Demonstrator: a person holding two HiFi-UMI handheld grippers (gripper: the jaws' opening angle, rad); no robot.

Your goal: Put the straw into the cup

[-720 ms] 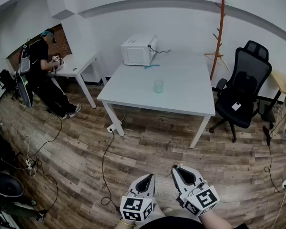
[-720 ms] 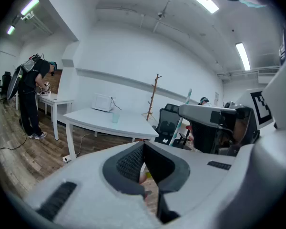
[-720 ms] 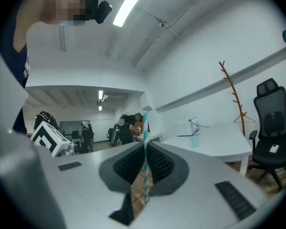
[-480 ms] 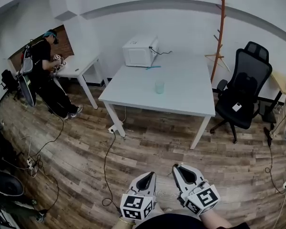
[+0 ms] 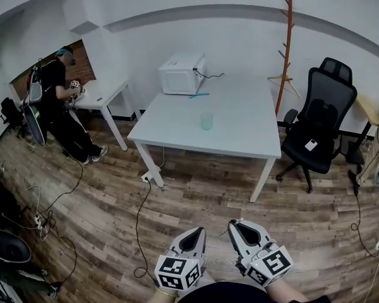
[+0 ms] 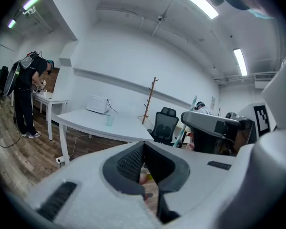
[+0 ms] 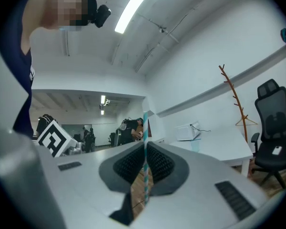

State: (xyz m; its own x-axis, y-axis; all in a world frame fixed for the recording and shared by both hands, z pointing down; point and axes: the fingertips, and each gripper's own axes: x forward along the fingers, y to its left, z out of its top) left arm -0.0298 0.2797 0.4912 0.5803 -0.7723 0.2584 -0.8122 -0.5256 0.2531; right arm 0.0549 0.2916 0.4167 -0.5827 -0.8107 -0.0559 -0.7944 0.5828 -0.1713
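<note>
Wood-floor office; white table (image 5: pixel 240 131) far ahead, clear cup (image 5: pixel 206 120) on it. Clamps striped straw (image 7: pixel 145 128) upright in right gripper (image 7: pixel 146 147); left gripper (image 6: pixel 144 145) closed, empty. Cup well apart, straight ahead.

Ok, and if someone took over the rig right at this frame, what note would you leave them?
Left gripper: shut, nothing in it.
Right gripper: shut on the striped straw, which stands upright between its pads.
Cup: upright on the white table, in front of the microwave, across the floor from both grippers.
Done: straw is in hand.
Left: walk to the table, bring the straw over the cup, lower it in, release.
</note>
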